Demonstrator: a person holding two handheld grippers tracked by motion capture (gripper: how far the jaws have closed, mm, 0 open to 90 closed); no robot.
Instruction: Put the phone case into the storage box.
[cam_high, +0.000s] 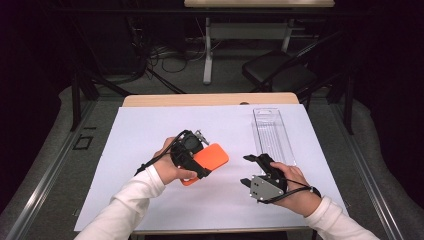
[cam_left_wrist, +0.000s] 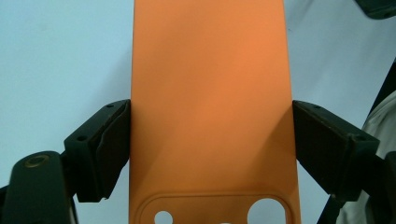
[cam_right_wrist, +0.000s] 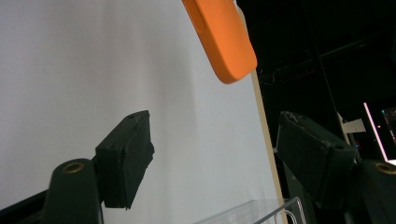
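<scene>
An orange phone case (cam_high: 210, 159) is held above the white sheet, left of centre. My left gripper (cam_high: 192, 160) is shut on it: in the left gripper view both black jaws press the long sides of the orange phone case (cam_left_wrist: 210, 116), whose camera cut-outs show at the bottom. My right gripper (cam_high: 252, 172) hovers to the right of the case with its jaws wide apart and nothing between them. In the right gripper view the case's rounded end (cam_right_wrist: 224, 42) hangs beyond the open gripper (cam_right_wrist: 215, 158).
A clear plastic packaging tray (cam_high: 272, 135) lies on the white sheet (cam_high: 150, 135) at the right, just beyond my right gripper; its edge (cam_right_wrist: 261, 212) shows low in the right gripper view. The wooden table edge (cam_high: 210, 99) runs along the back. A black chair (cam_high: 280, 70) stands behind the table.
</scene>
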